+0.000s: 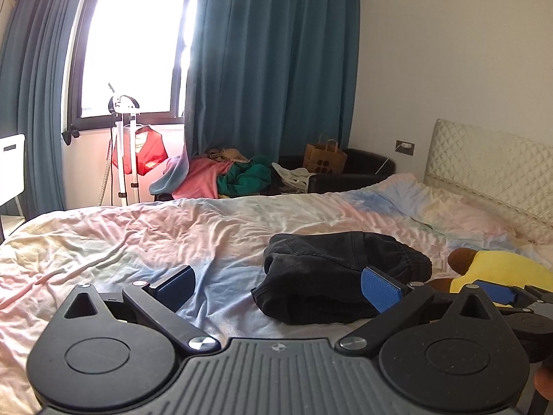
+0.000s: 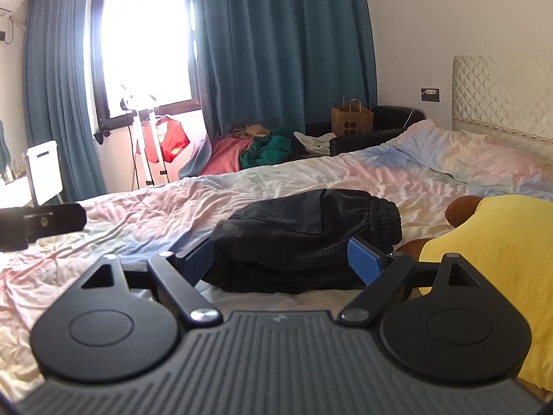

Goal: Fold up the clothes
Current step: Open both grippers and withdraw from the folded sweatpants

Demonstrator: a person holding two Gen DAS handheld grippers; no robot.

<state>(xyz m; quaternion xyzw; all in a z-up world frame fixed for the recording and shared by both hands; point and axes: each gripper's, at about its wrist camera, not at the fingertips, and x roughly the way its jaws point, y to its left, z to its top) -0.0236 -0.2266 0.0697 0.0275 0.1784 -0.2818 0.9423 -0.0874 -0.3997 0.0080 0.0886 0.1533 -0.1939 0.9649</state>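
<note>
Seen from the left wrist: at the far left, beyond the bed's far edge, a white stand [image 1: 122, 159] with a red garment [image 1: 150, 154] hung on it, below the bright window [image 1: 134, 41] between teal curtains [image 1: 273, 69]. Further right along that far edge, a heap of pink and green clothes [image 1: 224, 176], then a brown paper bag [image 1: 324, 157] on a black armchair [image 1: 359, 169]. Spread across the bed, a rumpled pastel sheet [image 1: 138, 235]. Lay on the sheet right of the middle, toward the near edge: folded black trousers [image 1: 331, 273], stacked in layers, elastic waistband turned toward the headboard [image 1: 490, 169]. Just right of the trousers, close to the headboard end, a brown plush toy in yellow cloth [image 1: 497, 269]. Held low over the near edge, the left gripper [image 1: 278, 285], jaws wide apart and gripping nothing, the right blue pad overlapping the trousers' edge in view; contact could not be told. Peeking in at the lower right, part of the other tool.

Seen from the right wrist: the right gripper [image 2: 281, 261], jaws likewise spread wide, straddling the near side of the trousers [image 2: 304, 235] without closing on them. Toy [image 2: 484, 242] close at right.
</note>
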